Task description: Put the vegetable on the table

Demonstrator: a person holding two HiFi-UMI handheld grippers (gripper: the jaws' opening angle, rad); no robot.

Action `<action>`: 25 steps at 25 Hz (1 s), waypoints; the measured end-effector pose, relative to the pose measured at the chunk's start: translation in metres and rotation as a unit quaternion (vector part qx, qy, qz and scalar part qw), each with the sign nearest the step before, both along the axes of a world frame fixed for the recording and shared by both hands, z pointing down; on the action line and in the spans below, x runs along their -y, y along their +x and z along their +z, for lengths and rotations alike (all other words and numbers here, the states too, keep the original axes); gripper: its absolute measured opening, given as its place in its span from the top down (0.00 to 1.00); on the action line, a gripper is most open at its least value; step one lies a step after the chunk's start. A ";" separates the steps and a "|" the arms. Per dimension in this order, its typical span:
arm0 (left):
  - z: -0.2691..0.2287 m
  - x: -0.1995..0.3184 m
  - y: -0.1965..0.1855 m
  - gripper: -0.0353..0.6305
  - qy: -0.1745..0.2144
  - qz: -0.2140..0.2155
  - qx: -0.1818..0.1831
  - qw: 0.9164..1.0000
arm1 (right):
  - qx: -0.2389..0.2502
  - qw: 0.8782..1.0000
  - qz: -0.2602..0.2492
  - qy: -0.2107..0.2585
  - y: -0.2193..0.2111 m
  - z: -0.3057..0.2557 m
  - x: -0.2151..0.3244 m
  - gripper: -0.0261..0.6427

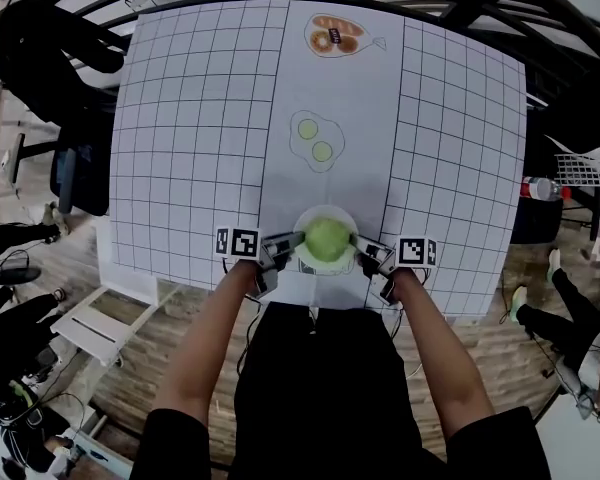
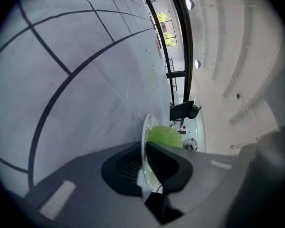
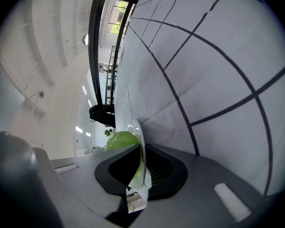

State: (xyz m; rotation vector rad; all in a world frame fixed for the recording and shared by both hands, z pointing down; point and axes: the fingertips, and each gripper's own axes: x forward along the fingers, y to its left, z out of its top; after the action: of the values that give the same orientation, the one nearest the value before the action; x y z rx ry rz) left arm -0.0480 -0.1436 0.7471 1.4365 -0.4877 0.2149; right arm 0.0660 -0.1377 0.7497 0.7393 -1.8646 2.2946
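Observation:
A round green vegetable (image 1: 327,239) sits on a white plate (image 1: 305,220) held over the near edge of the white grid table (image 1: 190,118). My left gripper (image 1: 276,251) is shut on the plate's left rim (image 2: 143,148). My right gripper (image 1: 372,255) is shut on its right rim (image 3: 139,151). The vegetable (image 2: 165,136) shows past the rim in the left gripper view. In the right gripper view the vegetable (image 3: 119,140) shows the same way.
A printed outline with two green discs (image 1: 315,140) lies mid-table, and a plate picture with food (image 1: 336,36) at the far end. A black chair (image 1: 60,68) stands to the left. A white rack (image 1: 584,171) and a bottle (image 1: 542,189) are at the right.

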 end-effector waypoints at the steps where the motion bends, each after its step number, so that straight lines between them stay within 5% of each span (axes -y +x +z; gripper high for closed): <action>1: 0.000 -0.001 0.000 0.92 0.001 0.003 0.003 1.000 | -0.003 1.000 0.001 0.000 0.000 0.000 0.000 0.92; 25: -0.009 -0.010 -0.006 0.76 -0.011 -0.042 -0.026 0.999 | -0.075 0.997 0.014 -0.024 0.023 0.005 -0.015 0.84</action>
State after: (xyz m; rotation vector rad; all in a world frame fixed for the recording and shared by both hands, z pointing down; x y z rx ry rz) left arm -0.0536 -0.1340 0.7378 1.3925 -0.5013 0.1150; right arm 0.0887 -0.1228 0.7546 0.9108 -1.7392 2.2231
